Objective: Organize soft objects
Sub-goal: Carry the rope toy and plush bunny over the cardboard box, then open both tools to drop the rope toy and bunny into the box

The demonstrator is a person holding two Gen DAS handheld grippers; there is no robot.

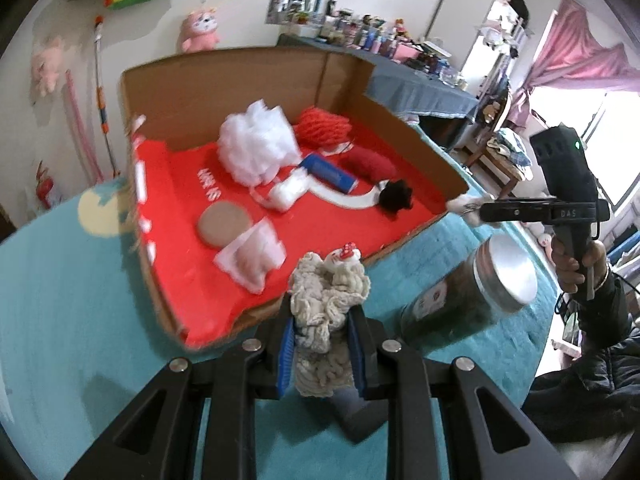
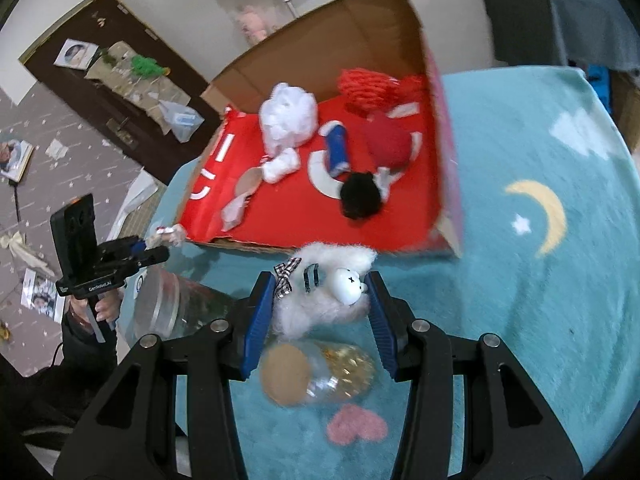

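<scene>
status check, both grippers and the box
Left gripper shut on cream knit toy. Right gripper holds white fluffy plush. Red-lined box ahead, jars below.

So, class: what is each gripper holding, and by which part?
The left gripper clamps a cream knitted toy by its lower end. The right gripper holds a white fluffy toy by its sides.

Your left wrist camera looks forward and down along its fingers, the cardboard box (image 1: 256, 184) close ahead and slightly left. Your right wrist camera looks steeply down, the same box (image 2: 320, 184) just beyond its fingertips. Both share the box, teal blanket (image 1: 60, 300) and metal-lidded jar (image 1: 480, 280).
</scene>
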